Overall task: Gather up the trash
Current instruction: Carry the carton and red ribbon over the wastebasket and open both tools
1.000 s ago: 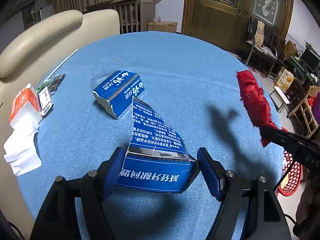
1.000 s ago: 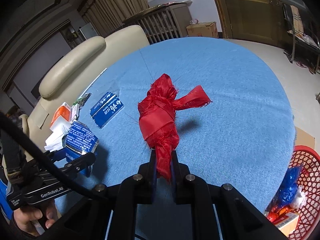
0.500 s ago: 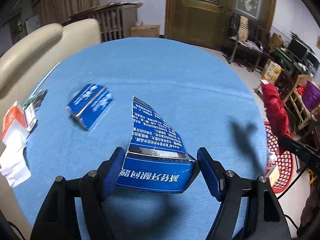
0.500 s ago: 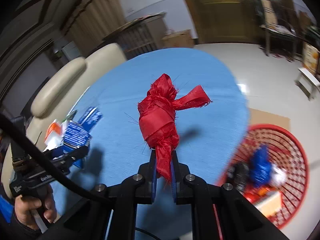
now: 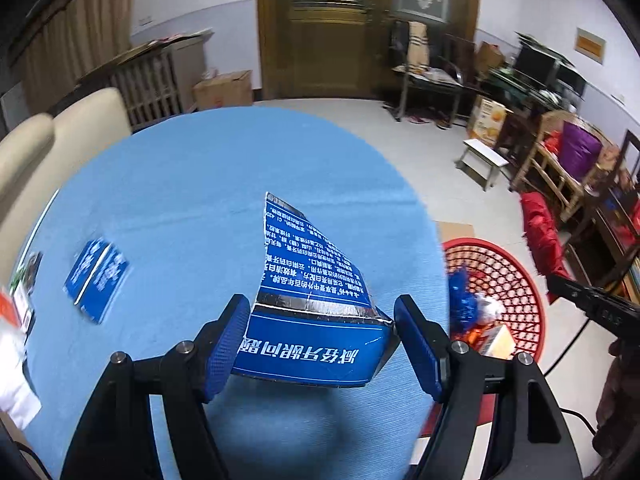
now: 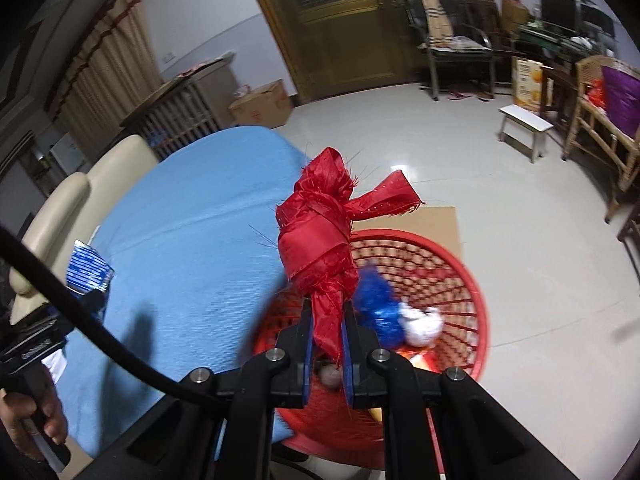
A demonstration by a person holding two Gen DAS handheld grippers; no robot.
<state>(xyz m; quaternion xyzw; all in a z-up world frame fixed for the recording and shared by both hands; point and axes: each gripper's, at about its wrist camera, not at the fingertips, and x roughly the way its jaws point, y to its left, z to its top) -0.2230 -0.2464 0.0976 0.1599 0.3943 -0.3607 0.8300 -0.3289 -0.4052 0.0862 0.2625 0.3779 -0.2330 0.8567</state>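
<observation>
My left gripper (image 5: 320, 340) is shut on a torn blue toothpaste carton (image 5: 312, 292) and holds it above the blue round table (image 5: 200, 176). My right gripper (image 6: 325, 336) is shut on a knotted red ribbon bundle (image 6: 324, 232) and holds it over the red mesh trash basket (image 6: 456, 276) on the floor beside the table. The basket also shows in the left wrist view (image 5: 516, 280), with blue and white trash inside. The red bundle (image 5: 540, 232) shows there at the right.
A second blue carton (image 5: 96, 276) lies on the table's left part. White tissue and small packets (image 5: 16, 320) lie at the left edge. A cream sofa (image 5: 60, 136), chairs, a stool (image 5: 484, 160) and cardboard boxes stand around.
Both grippers swung right with their loads. The right gripper carried the red bundle off the table to above the basket. The left gripper now faces the table's right edge and the basket.
</observation>
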